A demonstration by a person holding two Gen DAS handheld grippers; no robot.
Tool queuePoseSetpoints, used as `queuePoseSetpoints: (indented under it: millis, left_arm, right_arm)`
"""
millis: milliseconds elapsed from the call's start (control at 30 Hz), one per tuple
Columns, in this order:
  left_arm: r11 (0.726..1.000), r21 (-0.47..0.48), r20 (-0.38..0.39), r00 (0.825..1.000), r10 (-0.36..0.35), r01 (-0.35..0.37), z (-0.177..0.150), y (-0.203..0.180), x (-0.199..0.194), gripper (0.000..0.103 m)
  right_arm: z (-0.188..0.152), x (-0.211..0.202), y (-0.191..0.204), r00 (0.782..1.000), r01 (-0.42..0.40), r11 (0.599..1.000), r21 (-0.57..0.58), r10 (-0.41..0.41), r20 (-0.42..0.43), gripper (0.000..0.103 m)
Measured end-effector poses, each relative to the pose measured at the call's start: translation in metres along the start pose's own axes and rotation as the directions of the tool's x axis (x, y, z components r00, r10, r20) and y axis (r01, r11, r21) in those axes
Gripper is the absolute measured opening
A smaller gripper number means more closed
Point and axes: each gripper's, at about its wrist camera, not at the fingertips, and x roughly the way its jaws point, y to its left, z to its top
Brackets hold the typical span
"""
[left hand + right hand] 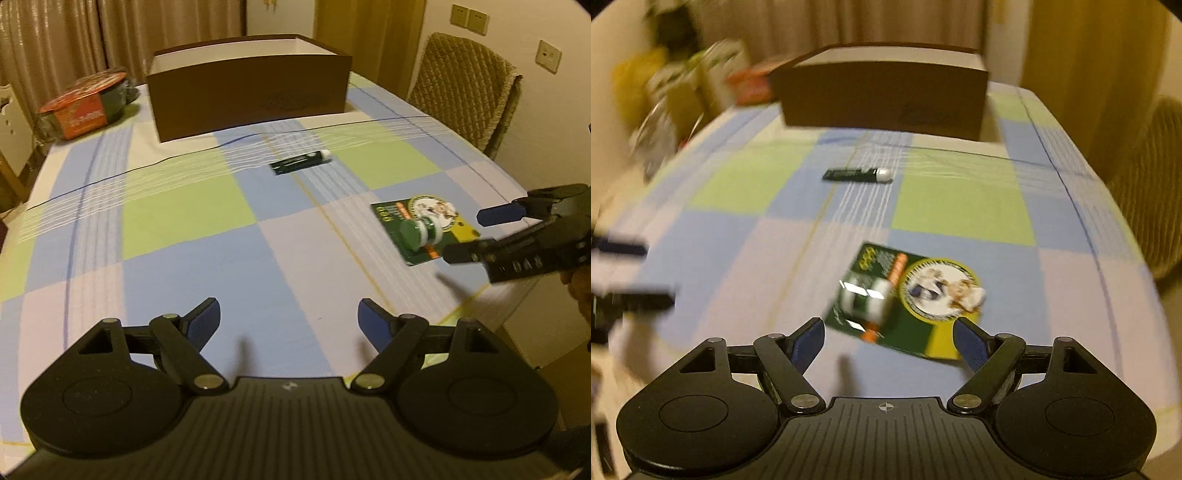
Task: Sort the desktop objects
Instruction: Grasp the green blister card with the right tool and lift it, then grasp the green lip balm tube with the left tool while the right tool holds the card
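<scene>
Checked tablecloth holds one box, one tube (dark), one card.

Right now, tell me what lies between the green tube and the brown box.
Nothing: only bare checked tablecloth separates the green tube from the brown box, shown in both wrist views.

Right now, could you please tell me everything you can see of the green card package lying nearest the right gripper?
The green card package is a flat printed card, dark green with a yellow corner and a round picture. A clear blister on it holds a green and white roll. It lies flat and skewed on the checked tablecloth, just ahead of the open right gripper, untouched; print is blurred.
</scene>
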Motion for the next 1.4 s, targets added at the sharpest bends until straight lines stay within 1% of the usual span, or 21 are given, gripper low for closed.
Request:
queuePoseSetpoints:
  millis: [133,167,200,233,333,367,400,467,633,867,1033,1200,1300,1400]
  left_arm:
    - [1.0,-0.007,-0.003,1.0,0.031,-0.031,-0.004,0.009,-0.007,0.08]
    - [0.999,-0.009,-0.004,0.999,0.038,-0.038,-0.006,0.011,-0.009,0.08]
    - [0.999,-0.01,-0.005,0.999,0.046,-0.046,-0.007,0.013,-0.01,0.08]
    - [0.999,-0.012,-0.008,0.999,0.052,-0.052,-0.008,0.015,-0.012,0.08]
    - [0.998,-0.018,-0.016,0.998,0.061,-0.061,-0.013,0.02,-0.014,0.08]
    - [0.998,-0.02,-0.017,0.998,0.063,-0.063,-0.014,0.021,-0.015,0.08]
    - [0.998,-0.022,-0.018,0.998,0.064,-0.064,-0.015,0.023,-0.015,0.08]
    - [0.998,-0.025,-0.017,0.998,0.064,-0.065,-0.016,0.025,-0.016,0.08]
    - [0.998,-0.023,0.0,0.999,0.053,-0.053,-0.011,0.024,-0.014,0.08]
    - [1.0,0.009,0.031,0.999,0.02,-0.02,0.011,0.012,-0.002,0.08]
    - [1.0,0.028,0.041,0.999,0.007,-0.008,0.037,0.005,0.017,0.081]
    - [0.999,0.051,0.041,0.999,0.007,-0.009,0.073,0.002,0.045,0.08]
    - [0.996,0.091,0.029,1.0,0.001,-0.003,0.094,-0.001,0.066,0.08]
    - [0.987,0.162,0.008,1.0,0.003,-0.005,0.113,-0.008,0.091,0.079]
  right_arm:
    - [0.008,0.01,0.009,1.0,0.029,0.998,0.061,-0.029,-0.004,0.08]
    - [0.01,0.012,0.011,0.999,0.036,0.996,0.077,-0.036,-0.005,0.076]
    - [0.012,0.015,0.013,0.999,0.044,0.995,0.092,-0.043,-0.006,0.063]
    - [0.015,0.017,0.015,0.999,0.051,0.993,0.107,-0.05,-0.008,0.057]
    - [0.021,0.025,0.022,0.997,0.073,0.986,0.152,-0.071,-0.013,0.056]
    - [0.021,0.027,0.023,0.997,0.079,0.985,0.154,-0.078,-0.015,0.052]
    - [0.021,0.03,0.024,0.997,0.081,0.986,0.144,-0.079,-0.022,0.036]
    - [0.021,0.032,0.025,0.996,0.083,0.991,0.11,-0.08,-0.027,0.034]
    - [0.02,0.02,0.022,0.996,0.092,0.995,0.024,-0.092,0.001,0.034]
    - [0.029,0.007,0.001,0.994,0.11,0.994,-0.01,-0.11,0.025,0.034]
    - [0.044,0.013,-0.015,0.994,0.104,0.994,-0.033,-0.103,0.029,0.034]
    - [0.064,0.025,-0.034,0.996,0.085,0.994,-0.063,-0.083,0.024,0.034]
    - [0.076,0.033,-0.045,0.998,0.064,0.994,-0.09,-0.063,0.015,0.034]
    - [0.088,0.04,-0.056,0.999,0.053,0.993,-0.11,-0.052,0.011,0.034]
